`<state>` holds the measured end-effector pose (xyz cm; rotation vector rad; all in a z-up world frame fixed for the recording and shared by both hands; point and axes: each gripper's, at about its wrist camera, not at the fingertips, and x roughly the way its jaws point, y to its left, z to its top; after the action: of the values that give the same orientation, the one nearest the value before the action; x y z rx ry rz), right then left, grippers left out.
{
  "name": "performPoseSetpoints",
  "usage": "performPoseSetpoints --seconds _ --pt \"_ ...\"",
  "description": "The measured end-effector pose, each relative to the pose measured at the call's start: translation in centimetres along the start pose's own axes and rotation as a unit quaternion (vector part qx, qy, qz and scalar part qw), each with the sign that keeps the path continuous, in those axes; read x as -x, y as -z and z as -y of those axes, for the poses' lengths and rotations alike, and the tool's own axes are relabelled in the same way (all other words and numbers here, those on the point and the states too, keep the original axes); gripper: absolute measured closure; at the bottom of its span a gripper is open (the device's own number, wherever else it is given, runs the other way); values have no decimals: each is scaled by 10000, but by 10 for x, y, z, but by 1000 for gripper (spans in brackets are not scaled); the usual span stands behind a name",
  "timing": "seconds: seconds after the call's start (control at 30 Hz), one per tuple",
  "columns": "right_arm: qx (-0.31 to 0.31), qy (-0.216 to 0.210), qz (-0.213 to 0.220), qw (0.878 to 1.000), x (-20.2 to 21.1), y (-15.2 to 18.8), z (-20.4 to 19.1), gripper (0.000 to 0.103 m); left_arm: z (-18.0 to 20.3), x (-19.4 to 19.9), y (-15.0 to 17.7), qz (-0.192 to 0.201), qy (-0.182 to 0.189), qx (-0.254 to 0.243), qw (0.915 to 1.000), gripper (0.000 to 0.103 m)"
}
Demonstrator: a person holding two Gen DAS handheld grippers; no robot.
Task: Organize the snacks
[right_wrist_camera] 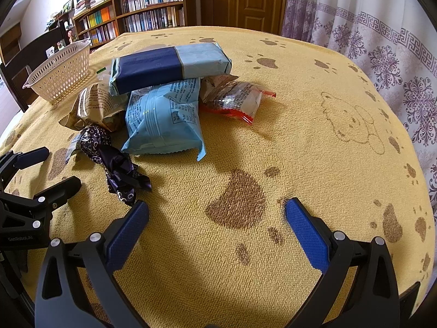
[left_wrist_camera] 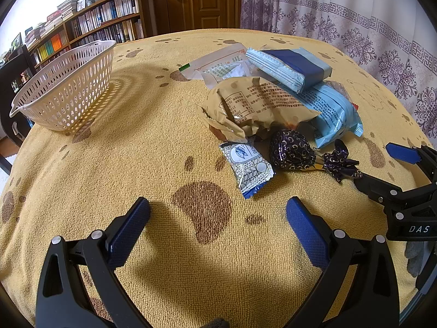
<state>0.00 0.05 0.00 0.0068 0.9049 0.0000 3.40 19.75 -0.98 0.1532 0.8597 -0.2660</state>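
Note:
A heap of snacks lies mid-table: a navy and pale blue pack [left_wrist_camera: 289, 64] [right_wrist_camera: 169, 65] on top, a light blue bag [left_wrist_camera: 333, 114] [right_wrist_camera: 164, 120], a tan wrapped bun [left_wrist_camera: 254, 106] [right_wrist_camera: 95, 106], a clear pouch [left_wrist_camera: 218, 65], a red-edged packet [right_wrist_camera: 237, 101], a purple foil candy [left_wrist_camera: 295, 150] [right_wrist_camera: 109, 153] and a small white-blue sachet [left_wrist_camera: 247, 168]. A white perforated basket [left_wrist_camera: 65, 93] [right_wrist_camera: 62, 73] stands empty at the left. My left gripper [left_wrist_camera: 218, 213] hovers open before the sachet. My right gripper [right_wrist_camera: 217, 213] [left_wrist_camera: 382, 166] is open, right of the candy.
The table wears a yellow cloth [left_wrist_camera: 136, 164] [right_wrist_camera: 314, 150] with brown paw prints. A dark chair [right_wrist_camera: 30, 52] stands beyond the basket. Bookshelves [left_wrist_camera: 95, 27], a wooden door [left_wrist_camera: 202, 0] and a patterned curtain [right_wrist_camera: 368, 35] line the back.

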Motion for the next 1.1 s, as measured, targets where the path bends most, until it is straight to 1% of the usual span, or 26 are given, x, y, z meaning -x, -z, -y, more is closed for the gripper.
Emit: performPoseSetpoints --seconds 0.27,0.4,0.5,0.63,0.73,0.8,0.83,0.9,0.97,1.0,1.1 --pt "-11 -43 17 10000 -3 1 -4 5 1 1 0 -10 26 -7 10000 2" --pt "-43 -121 42 9999 0 1 3 5 0 0 0 -10 49 -19 10000 2" --pt "-86 -261 84 9996 2 1 6 5 -2 0 -1 -9 103 -35 9999 2" --pt "16 -585 159 9982 7 2 5 5 -5 5 0 8 251 -73 9997 2" --pt "353 -713 292 9964 16 4 -9 13 -7 9 -2 41 359 -186 9992 2" --pt "530 -815 404 9944 25 5 -19 20 -6 17 -4 117 337 -408 9985 2" --pt "584 -849 453 9936 28 4 -21 21 -6 22 -5 204 283 -550 9979 2" --pt "681 -929 560 9918 37 3 -28 25 -1 38 -9 514 43 -951 9941 2" --pt "689 -1036 623 9903 44 3 -32 28 0 54 -13 851 -250 -1163 9893 2" --pt "678 -1104 639 9895 46 2 -33 32 -1 62 -16 1000 -332 -1186 9873 2" --pt "668 -1356 663 9863 51 -3 -37 39 -12 74 -24 1125 -307 -1038 9877 2"
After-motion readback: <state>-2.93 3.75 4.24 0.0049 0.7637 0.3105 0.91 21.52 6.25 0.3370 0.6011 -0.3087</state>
